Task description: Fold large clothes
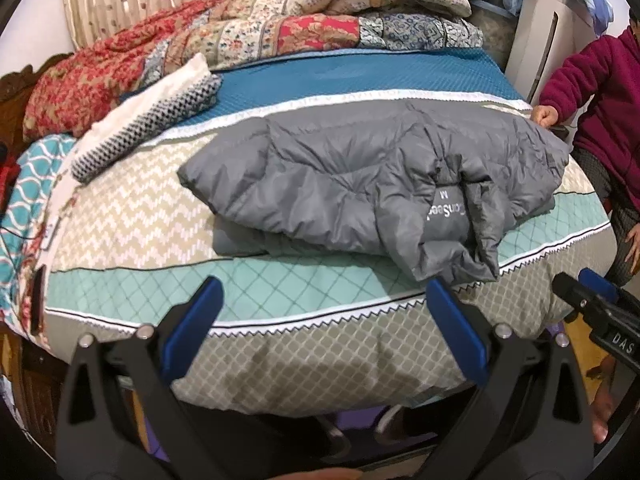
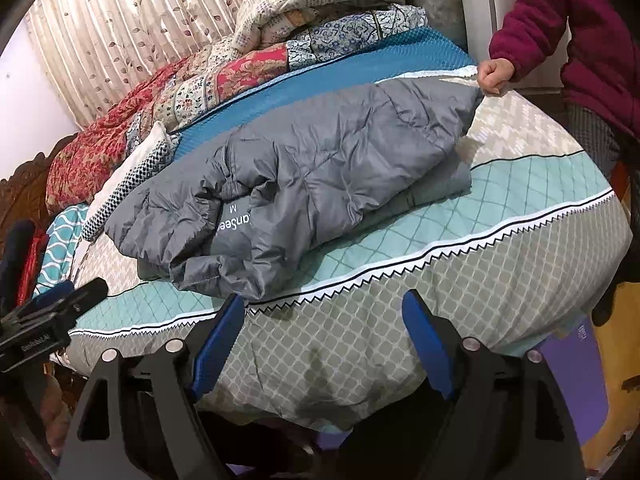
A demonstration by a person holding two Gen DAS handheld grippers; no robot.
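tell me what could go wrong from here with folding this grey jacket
1. The jacket is puffy and slick-looking, so its loose folds may spring open again.
2. A bystander's hand is at its far corner; a pull from the open left gripper or right gripper could tug against it.
3. The collar end lies near the bed edge and may slide off.

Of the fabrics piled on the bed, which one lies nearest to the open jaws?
The grey puffer jacket, the only plain grey, quilted one; the patterned blankets lie far behind it.
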